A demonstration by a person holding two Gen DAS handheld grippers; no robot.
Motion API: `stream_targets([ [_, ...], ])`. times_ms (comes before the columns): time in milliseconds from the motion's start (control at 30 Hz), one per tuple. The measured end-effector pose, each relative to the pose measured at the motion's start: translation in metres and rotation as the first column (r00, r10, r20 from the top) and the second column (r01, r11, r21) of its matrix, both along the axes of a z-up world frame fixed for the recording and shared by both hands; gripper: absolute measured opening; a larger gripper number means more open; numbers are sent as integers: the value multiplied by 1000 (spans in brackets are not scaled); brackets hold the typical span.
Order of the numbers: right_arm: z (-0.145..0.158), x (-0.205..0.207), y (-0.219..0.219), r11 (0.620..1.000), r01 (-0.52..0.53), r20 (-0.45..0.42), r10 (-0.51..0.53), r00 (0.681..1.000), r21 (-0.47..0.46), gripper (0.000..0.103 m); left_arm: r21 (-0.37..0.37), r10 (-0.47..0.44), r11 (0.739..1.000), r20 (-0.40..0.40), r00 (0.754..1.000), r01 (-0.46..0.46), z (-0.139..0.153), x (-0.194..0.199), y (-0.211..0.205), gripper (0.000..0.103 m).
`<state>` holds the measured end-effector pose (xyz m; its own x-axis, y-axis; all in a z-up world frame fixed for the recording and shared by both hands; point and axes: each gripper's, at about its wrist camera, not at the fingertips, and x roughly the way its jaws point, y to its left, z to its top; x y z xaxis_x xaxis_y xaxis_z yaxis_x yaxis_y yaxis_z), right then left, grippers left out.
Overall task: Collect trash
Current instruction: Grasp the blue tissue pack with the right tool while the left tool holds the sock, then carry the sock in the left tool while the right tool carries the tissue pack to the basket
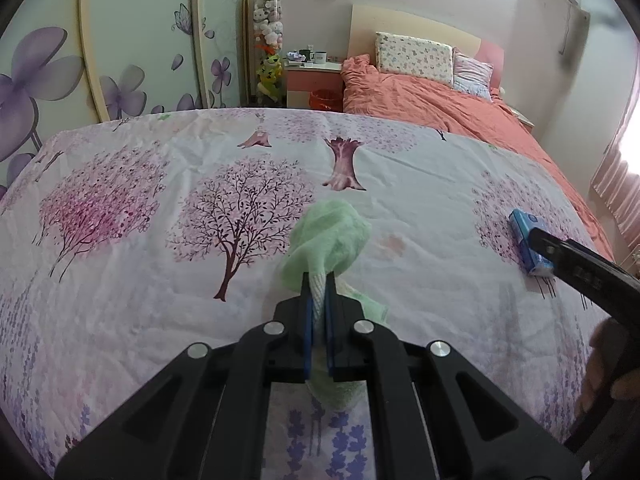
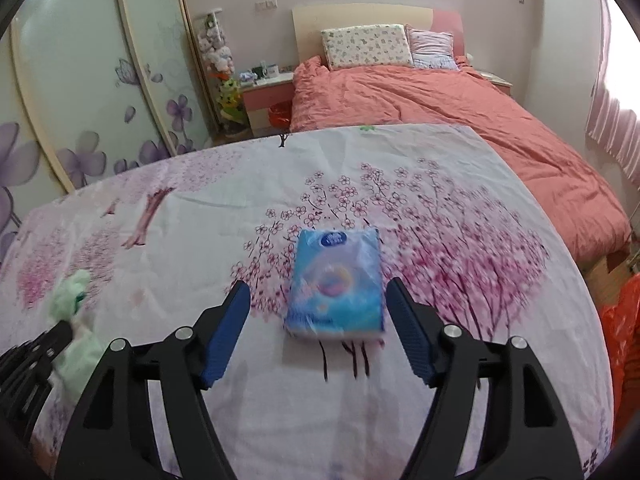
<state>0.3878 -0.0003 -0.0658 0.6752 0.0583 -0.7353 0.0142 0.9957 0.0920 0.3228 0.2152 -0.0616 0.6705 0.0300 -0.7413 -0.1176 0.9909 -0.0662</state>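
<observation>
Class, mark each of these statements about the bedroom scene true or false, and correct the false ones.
1. The left hand-held gripper is clamped on a crumpled green cloth. True.
2. The right hand-held gripper grips the blue plastic tissue pack. False: its jaws stand open, the pack lying between them untouched.
3. The tissue pack lies on the blossom-tree printed sheet. True.
4. The far bed's quilt is green. False: it is salmon-pink.
</observation>
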Motion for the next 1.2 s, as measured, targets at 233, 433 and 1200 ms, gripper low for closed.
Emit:
stream_targets([
  [233,-7,8,2,998,18,-17,-19,1000,-53,64,-15,-4,1000,6,1000,4,2,1,-5,6],
  [433,-5,5,-8,998,26,-3,-27,1000,-54,52,-17,-11,1000,8,1000,12,5,1,-10,6],
  [1200,37,-79,-71,998,-38,111,32,993,52,51,-28,-86,996,47,995,87,36,-22,-61,6],
])
